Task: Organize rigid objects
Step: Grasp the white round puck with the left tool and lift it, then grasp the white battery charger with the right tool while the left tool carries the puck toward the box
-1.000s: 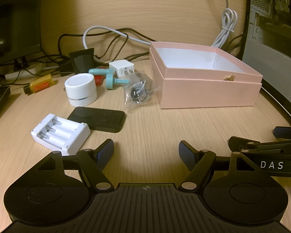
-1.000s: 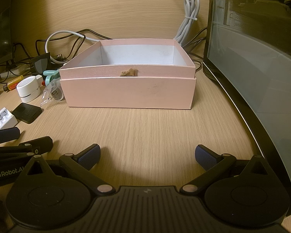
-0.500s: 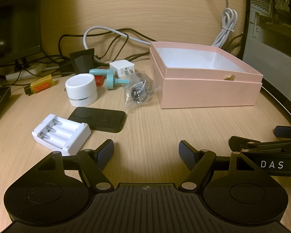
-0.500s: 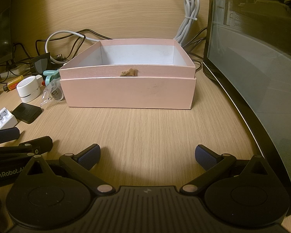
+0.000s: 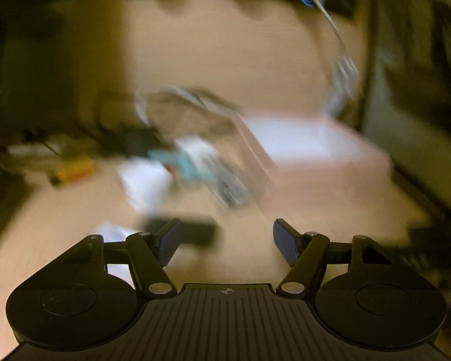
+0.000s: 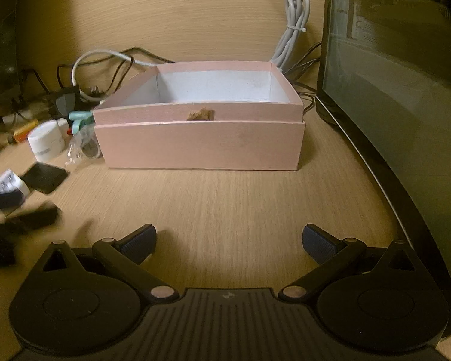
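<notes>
Your left gripper (image 5: 225,237) is closing on nothing, the black card (image 6: 44,177) left of the pink box (image 6: 200,144) just ahead. Your right gripper (image 6: 228,242) gapes empty before that box.

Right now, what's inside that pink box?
The pink box is open, and its white back and side walls show nothing against them. Its front wall hides the floor, so something low could lie there unseen.

Both grippers are rocking the same look: the left gripper (image 5: 225,240) and right gripper (image 6: 228,240) are showing matte black ribbed bodies, round side discs, silver pivot screws and dark blue textured fingertip pads (image 6: 318,242).
</notes>
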The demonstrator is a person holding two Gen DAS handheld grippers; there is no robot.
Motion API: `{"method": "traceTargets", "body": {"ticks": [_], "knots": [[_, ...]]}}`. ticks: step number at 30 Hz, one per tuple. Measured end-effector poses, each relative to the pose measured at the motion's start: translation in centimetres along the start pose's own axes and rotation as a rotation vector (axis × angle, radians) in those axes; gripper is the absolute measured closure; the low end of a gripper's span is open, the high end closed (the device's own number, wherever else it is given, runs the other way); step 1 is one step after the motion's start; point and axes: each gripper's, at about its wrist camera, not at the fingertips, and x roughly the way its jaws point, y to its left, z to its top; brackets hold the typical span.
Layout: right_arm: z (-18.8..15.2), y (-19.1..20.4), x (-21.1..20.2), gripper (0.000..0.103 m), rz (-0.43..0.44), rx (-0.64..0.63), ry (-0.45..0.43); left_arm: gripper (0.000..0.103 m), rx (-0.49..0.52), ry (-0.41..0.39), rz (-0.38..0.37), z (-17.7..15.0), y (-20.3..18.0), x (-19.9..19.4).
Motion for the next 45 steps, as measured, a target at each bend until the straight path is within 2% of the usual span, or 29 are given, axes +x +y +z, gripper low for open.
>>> {"method": "traceTargets", "body": {"ticks": [1,3,6,10,12,15,16,17,20,22,25,26,29,32,37,41,45], "knots": [[0.3,-0.3,0.0,0.000,0.016,0.020,0.018,0.030,-0.015,-0.022,0.012,1.3,1.7,0.2],[0.9,-0.6,0.0,0.000,0.029,0.035,0.065,0.030,-0.024,0.005,0.025,3.6,4.5,2.1],[1.4,0.3,0.1,0.000,-0.031,0.004,0.149,0.030,-0.042,0.181,-0.012,5.7,7.9,7.2],[1.5,1.2,0.1,0.000,-0.087,0.024,0.183,0.030,0.025,0.281,-0.036,5.6,8.1,10.7],[1.6,1.3,0.1,0.000,-0.083,0.019,0.195,0.030,0.018,0.295,-0.018,5.5,8.0,11.7],[1.5,1.2,-0.1,0.000,-0.061,-0.003,0.199,0.030,-0.021,0.281,-0.030,5.7,7.7,12.7],[1.5,1.3,-0.2,0.000,-0.055,-0.009,0.200,0.032,-0.010,0.272,-0.025,5.7,7.6,12.9],[1.5,1.4,-0.3,0.000,-0.039,-0.025,0.203,0.041,-0.014,0.272,-0.014,5.7,7.4,13.0],[1.3,2.0,-0.9,0.000,-0.024,-0.044,0.204,0.043,-0.007,0.255,-0.048,5.8,7.4,12.6],[1.4,3.0,-1.6,0.000,-0.007,-0.066,0.174,0.043,-0.032,0.231,-0.061,6.0,8.1,11.4],[1.9,5.3,-3.3,0.000,-0.020,-0.178,0.032,0.043,-0.135,0.203,-0.065,6.2,9.7,8.7],[2.3,6.0,-3.6,0.000,-0.015,-0.191,0.009,0.043,-0.156,0.193,-0.061,6.1,10.3,7.4],[3.8,7.6,-3.4,0.000,0.139,-0.235,0.041,0.043,-0.204,0.186,-0.006,5.5,11.6,3.7],[4.2,9.7,-2.5,0.000,0.210,-0.275,0.051,0.043,-0.286,0.208,0.037,4.4,13.3,0.6],[4.2,13.4,-0.4,0.010,0.370,-0.333,0.114,0.043,-0.419,0.273,0.110,1.6,15.6,-3.4],[3.7,17.2,1.2,0.010,0.455,-0.384,0.151,0.043,-0.465,0.284,0.147,0.2,16.3,-6.1],[3.1,20.8,2.5,0.009,0.487,-0.425,0.151,0.043,-0.477,0.289,0.187,-0.3,16.5,-7.6]]}}
